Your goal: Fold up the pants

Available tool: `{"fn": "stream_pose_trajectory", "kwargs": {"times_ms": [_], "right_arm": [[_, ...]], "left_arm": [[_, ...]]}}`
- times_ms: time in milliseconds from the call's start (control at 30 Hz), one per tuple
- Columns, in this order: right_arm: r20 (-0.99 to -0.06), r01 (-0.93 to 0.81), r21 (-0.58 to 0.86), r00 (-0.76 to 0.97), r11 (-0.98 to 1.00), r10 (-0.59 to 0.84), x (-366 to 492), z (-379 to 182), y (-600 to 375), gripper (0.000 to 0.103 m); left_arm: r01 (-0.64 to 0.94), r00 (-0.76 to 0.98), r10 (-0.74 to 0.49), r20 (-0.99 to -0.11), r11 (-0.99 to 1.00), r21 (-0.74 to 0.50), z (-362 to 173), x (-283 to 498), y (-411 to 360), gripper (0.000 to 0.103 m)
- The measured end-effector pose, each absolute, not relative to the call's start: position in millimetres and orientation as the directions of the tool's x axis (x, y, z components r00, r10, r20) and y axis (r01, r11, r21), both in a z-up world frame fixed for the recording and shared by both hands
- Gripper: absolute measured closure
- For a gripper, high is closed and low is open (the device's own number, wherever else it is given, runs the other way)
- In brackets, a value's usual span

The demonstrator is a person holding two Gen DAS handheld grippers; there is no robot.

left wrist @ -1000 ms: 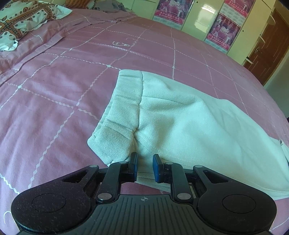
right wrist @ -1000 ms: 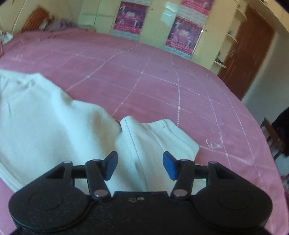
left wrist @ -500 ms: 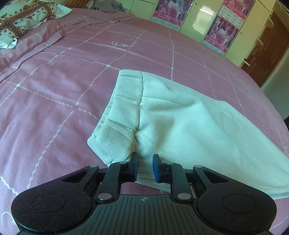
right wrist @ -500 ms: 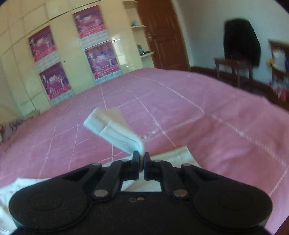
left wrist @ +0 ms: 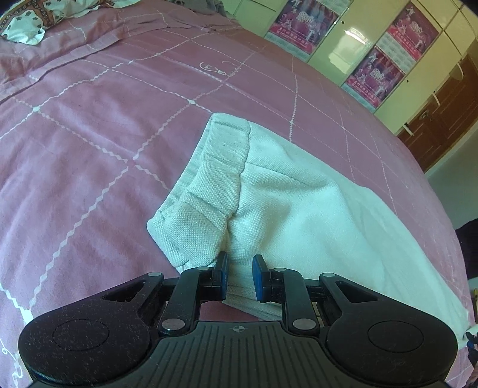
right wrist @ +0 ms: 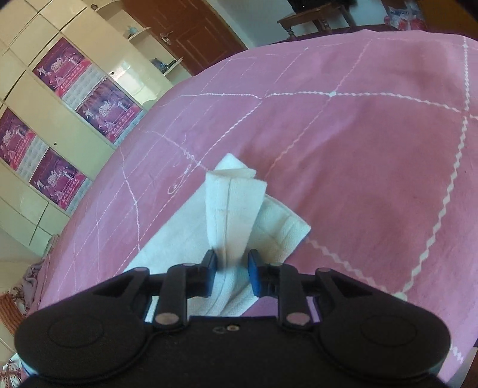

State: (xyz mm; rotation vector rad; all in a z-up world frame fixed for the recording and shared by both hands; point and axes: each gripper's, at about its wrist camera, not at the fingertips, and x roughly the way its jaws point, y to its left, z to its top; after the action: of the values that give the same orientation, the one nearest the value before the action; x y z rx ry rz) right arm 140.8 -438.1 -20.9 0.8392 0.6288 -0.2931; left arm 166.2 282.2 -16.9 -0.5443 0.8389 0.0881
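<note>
White pants (left wrist: 298, 203) are lying lengthwise on the pink bedspread (left wrist: 89, 143), waistband pointing left, both the left gripper (left wrist: 240, 276) and the right gripper (right wrist: 229, 271) pinching folds of them.

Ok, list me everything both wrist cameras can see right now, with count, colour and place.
pants: one, white, lying on the bed, leg end lifted
bed cover: one, pink with white lines, under the pants
pillow: one, patterned, far left corner
wardrobe: one, cream, along the wall
posters: several, purple-pink, on the wardrobe doors
door: one, brown, beside the wardrobe
left gripper: black, jaws around the waist edge
right gripper: black, holding the leg end
</note>
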Motion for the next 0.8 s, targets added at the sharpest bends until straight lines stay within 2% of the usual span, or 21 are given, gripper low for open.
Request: {"fn": "stream_pose_trajectory", "kwargs": {"times_ms": [33, 200, 267, 333, 367, 500, 633, 800], "right_arm": [[-0.621, 0.468, 0.593, 0.784, 0.656, 0.001, 142.7, -18.0, -437.6, 0.094], [-0.544, 0.384, 0.626, 0.839, 0.679, 0.028, 144.7, 8.3, -436.5, 0.094], [-0.600, 0.454, 0.582, 0.800, 0.675, -0.020, 143.7, 7.1, -440.0, 0.077], [-0.654, 0.550, 0.554, 0.752, 0.625, -0.082, 135.7, -0.4, -445.7, 0.029], [-0.633, 0.548, 0.589, 0.770, 0.594, -0.083, 127.6, -5.3, -448.0, 0.026], [-0.589, 0.492, 0.686, 0.808, 0.537, 0.013, 116.5, -24.2, -456.7, 0.044], [-0.559, 0.467, 0.697, 0.829, 0.544, 0.004, 113.3, -25.7, -459.1, 0.060], [-0.535, 0.463, 0.700, 0.844, 0.543, -0.030, 105.4, -21.3, -460.1, 0.065]], "left_arm": [[-0.284, 0.673, -0.136, -0.727, 0.860, -0.424, -17.1, 166.6, 282.1, 0.084], [-0.287, 0.674, -0.127, -0.728, 0.863, -0.416, -16.6, 167.3, 279.4, 0.084], [-0.287, 0.677, -0.129, -0.725, 0.861, -0.421, -17.1, 166.8, 279.8, 0.084], [-0.284, 0.678, -0.134, -0.722, 0.859, -0.426, -17.5, 166.3, 280.8, 0.084], [-0.283, 0.678, -0.135, -0.722, 0.859, -0.427, -17.6, 166.5, 281.1, 0.084], [-0.280, 0.677, -0.137, -0.723, 0.860, -0.425, -17.3, 166.5, 282.1, 0.084], [-0.278, 0.682, -0.136, -0.719, 0.861, -0.426, -17.8, 166.3, 282.3, 0.084], [-0.275, 0.687, -0.143, -0.712, 0.856, -0.437, -19.3, 164.5, 283.4, 0.084]]}}
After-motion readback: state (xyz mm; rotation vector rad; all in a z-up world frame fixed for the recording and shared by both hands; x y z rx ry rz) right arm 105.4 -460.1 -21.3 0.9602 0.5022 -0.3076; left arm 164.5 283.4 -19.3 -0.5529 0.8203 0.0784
